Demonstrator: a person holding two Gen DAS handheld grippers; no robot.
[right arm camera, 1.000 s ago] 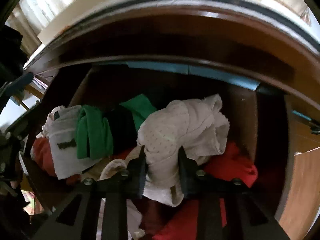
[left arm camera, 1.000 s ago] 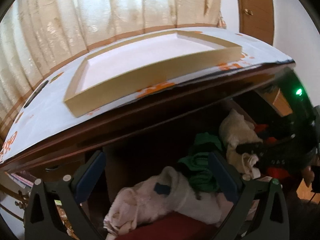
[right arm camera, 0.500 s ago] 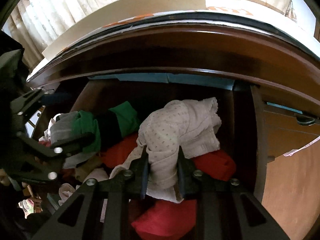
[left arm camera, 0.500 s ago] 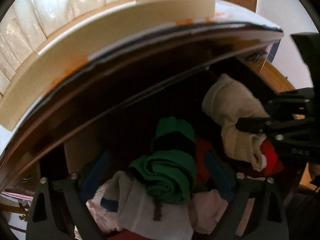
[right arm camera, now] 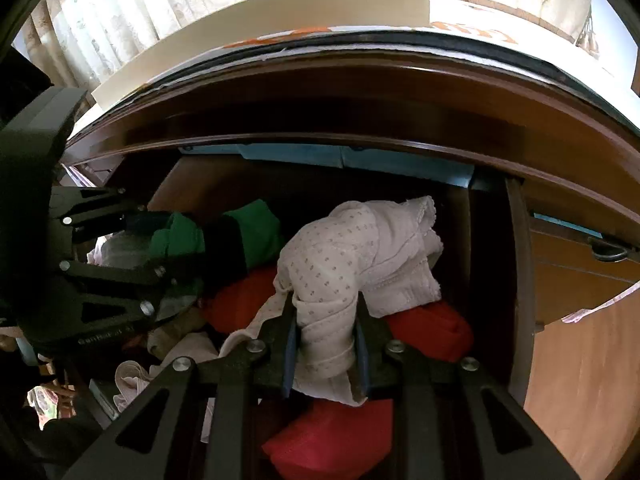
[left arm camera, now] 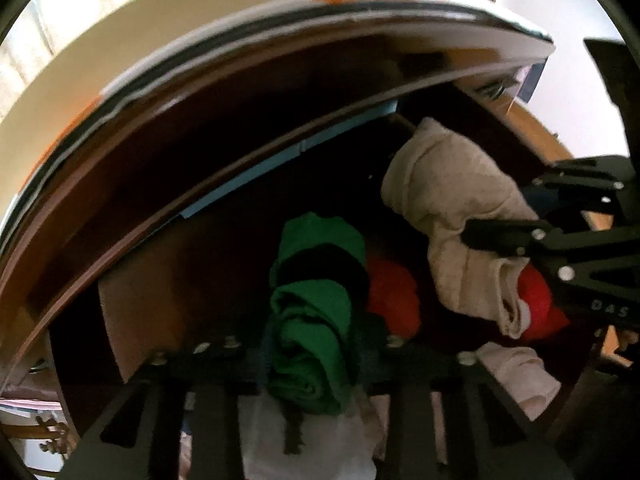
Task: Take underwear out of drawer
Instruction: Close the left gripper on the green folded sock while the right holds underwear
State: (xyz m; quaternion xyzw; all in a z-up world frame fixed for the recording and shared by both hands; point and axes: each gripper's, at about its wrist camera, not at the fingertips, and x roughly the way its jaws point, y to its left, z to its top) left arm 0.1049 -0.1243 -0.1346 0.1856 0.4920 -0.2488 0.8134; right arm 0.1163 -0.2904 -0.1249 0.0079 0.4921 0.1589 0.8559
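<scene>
Between the closing left gripper (left arm camera: 310, 356) jaws: green underwear (left arm camera: 310, 320), squeezed. Right gripper (right arm camera: 325, 344) pinches white dotted underwear (right arm camera: 352, 256), both inside drawer (right arm camera: 516, 280). Finish clamping, then lift straight, avoiding red pieces beneath.

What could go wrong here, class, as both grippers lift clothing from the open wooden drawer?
1. The left gripper is closing on the rolled green garment; the black piece wrapped around it may come along.
2. The right gripper pinches only a fold of the white dotted underwear, so it might slip or drag the red cloth beneath.
</scene>
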